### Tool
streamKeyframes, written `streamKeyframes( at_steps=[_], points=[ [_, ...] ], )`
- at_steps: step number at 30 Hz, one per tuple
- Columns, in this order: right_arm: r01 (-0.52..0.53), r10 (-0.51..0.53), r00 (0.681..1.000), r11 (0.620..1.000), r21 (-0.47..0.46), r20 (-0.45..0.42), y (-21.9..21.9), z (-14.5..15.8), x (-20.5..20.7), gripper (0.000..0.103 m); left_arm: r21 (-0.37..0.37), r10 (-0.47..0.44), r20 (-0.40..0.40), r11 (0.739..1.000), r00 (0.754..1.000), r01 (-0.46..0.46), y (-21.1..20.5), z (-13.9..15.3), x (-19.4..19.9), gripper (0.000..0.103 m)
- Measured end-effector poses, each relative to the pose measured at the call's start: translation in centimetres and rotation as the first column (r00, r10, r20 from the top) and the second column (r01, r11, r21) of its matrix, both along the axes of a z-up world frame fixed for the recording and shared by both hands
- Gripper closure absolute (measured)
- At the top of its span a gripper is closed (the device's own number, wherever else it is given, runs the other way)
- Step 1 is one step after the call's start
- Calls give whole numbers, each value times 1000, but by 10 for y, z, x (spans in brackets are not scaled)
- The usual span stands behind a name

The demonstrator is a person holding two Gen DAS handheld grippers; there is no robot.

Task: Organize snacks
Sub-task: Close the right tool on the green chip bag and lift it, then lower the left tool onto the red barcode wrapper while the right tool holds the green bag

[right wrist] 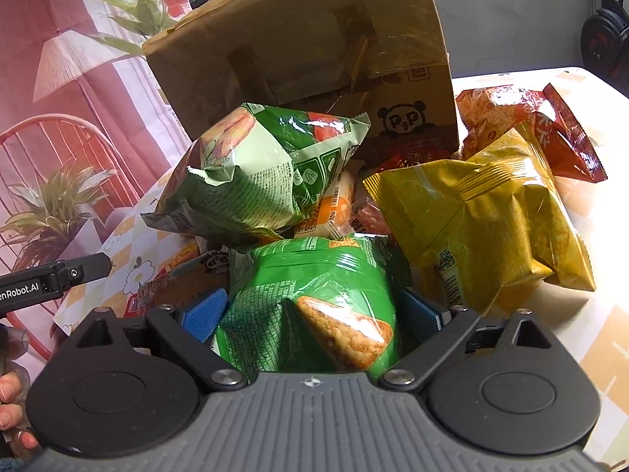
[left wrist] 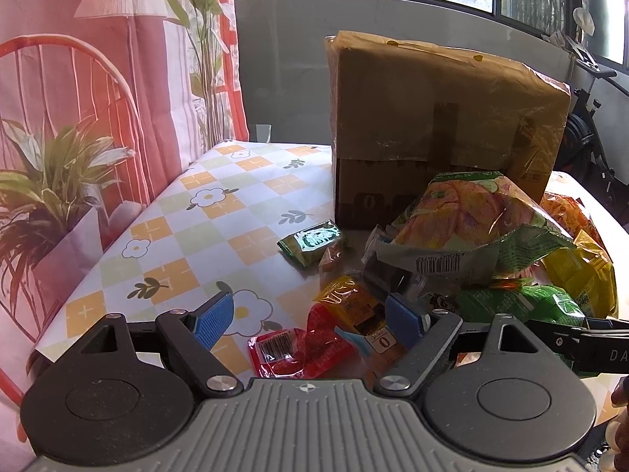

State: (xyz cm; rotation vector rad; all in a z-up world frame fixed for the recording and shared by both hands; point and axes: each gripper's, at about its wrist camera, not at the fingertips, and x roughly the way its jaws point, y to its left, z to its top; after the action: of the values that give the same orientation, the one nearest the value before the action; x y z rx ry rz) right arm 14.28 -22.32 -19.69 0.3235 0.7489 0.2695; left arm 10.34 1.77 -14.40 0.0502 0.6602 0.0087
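Right gripper (right wrist: 312, 314): your jaws stand wide, one blue pad on each side of the bright green crinkled snack bag (right wrist: 314, 299); the pads do not seem to press it, so nothing is held.
Key relation: this bag lies directly in front of your right gripper, its long axis pointing away from you, so this hand is the nearer one.
Left gripper (left wrist: 308, 320): wide open and empty, above the small red and orange sachets (left wrist: 306, 346) at the near left of the pile.
Pile: a pale green bag (right wrist: 259, 173) and a yellow foil bag (right wrist: 495, 216) lie behind, against the tall brown cardboard box (right wrist: 298, 51).
Surface: a table with a checked flower-print cloth (left wrist: 188, 220).
Room: a pink printed curtain on the left, windows at the far side.
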Motion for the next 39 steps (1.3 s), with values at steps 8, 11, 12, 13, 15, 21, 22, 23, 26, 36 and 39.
streamKeyframes(
  at_steps=[8,11,12,13,15,21,22,23,26,36,39],
  points=[
    [-16,18,1000,996,-87,18,15,-1,3,2,-1,-6,-21,1000,1000,6,-1,-4,2,17],
    [-20,23,999,994,-103,24,16,-1,2,2,-7,-3,-26,1000,1000,3,1,-5,2,17],
    [-22,25,999,994,-106,26,16,-1,1,2,-7,-3,-29,1000,1000,2,1,-6,2,17],
    [-25,28,999,994,-110,25,17,-1,1,3,-7,-3,-32,1000,999,3,1,-6,2,17],
    [-45,50,998,991,-124,36,18,1,-2,6,-9,-4,-35,1000,999,3,1,-6,3,17],
    [-112,122,991,979,-169,48,24,7,-12,16,-17,-2,-24,1000,1000,1,3,-4,2,17],
    [-115,123,992,979,-168,38,24,8,-13,17,-18,0,-23,1000,1000,-1,3,-4,2,17],
    [-116,123,992,979,-167,29,23,10,-14,17,-20,4,-22,1000,1000,-4,4,-4,2,17],
    [-109,115,993,982,-154,26,17,18,-21,18,-31,18,-25,999,1000,-19,5,-4,4,17],
    [-20,56,965,989,-143,254,6,61,-55,18,-57,16,-12,998,1000,-16,9,-4,1,19],
    [52,6,940,985,-162,341,4,65,-61,18,-65,5,-14,998,1000,-6,9,-5,2,20]
  ],
)
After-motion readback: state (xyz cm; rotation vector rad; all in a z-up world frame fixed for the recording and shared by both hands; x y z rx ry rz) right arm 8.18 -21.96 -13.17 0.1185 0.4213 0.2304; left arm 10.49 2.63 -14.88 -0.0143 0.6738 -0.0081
